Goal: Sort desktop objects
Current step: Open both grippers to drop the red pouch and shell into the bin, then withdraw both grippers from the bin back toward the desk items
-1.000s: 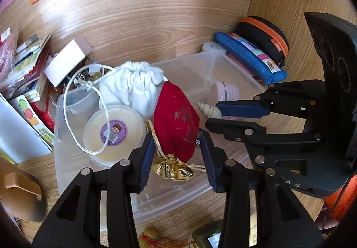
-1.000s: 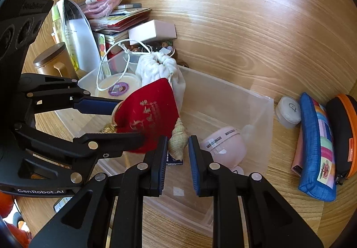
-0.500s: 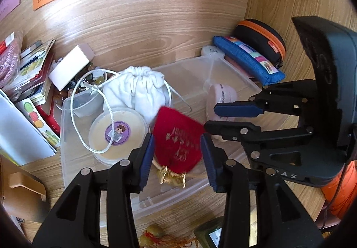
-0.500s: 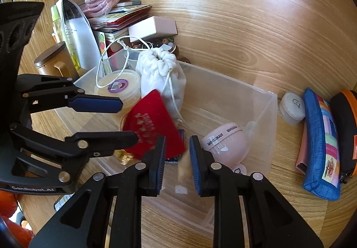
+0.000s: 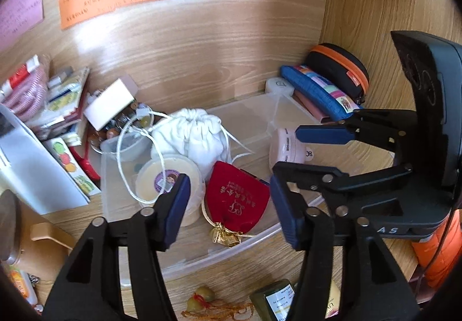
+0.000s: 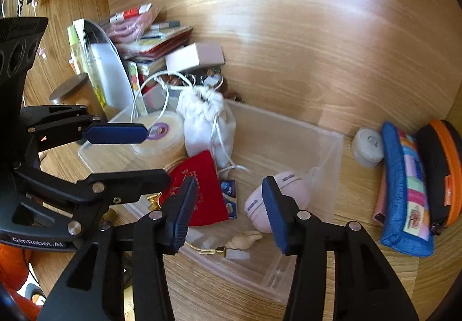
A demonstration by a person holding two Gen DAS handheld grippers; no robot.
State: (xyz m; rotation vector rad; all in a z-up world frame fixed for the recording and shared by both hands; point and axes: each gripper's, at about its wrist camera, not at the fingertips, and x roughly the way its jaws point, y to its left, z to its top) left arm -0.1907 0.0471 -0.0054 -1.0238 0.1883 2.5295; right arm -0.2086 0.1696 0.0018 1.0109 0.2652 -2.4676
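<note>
Opening over a clear plastic bin [image 6: 332, 153], both grippers are seen empty, which marks what has just changed: a second ago the left gripper [image 5: 229, 205] was clamped on a red velvet pouch [image 5: 238, 197] and the right gripper [image 6: 228, 211] on a small seashell [image 6: 245, 240], and both things are now let go. Nearest the right camera, the seashell is seen lying on the bin floor, below and between the spreading jaws, with nothing pressed by the pads. Just beyond, the red velvet pouch is laid flat in the bin, its gold tie toward the front wall, under the left gripper's widening jaws and untouched by them. Beside it a round cream tin [image 5: 167, 176] and a white drawstring bag [image 5: 196, 136] are found, with a pink egg-shaped case [image 6: 277, 199] at the right. Farther back, outside the bin, a blue pencil case [image 6: 407, 191] and stacked packets [image 5: 57, 95] are left against the wooden wall. Two items are judged sorted; loose things remain to be gathered.
</note>
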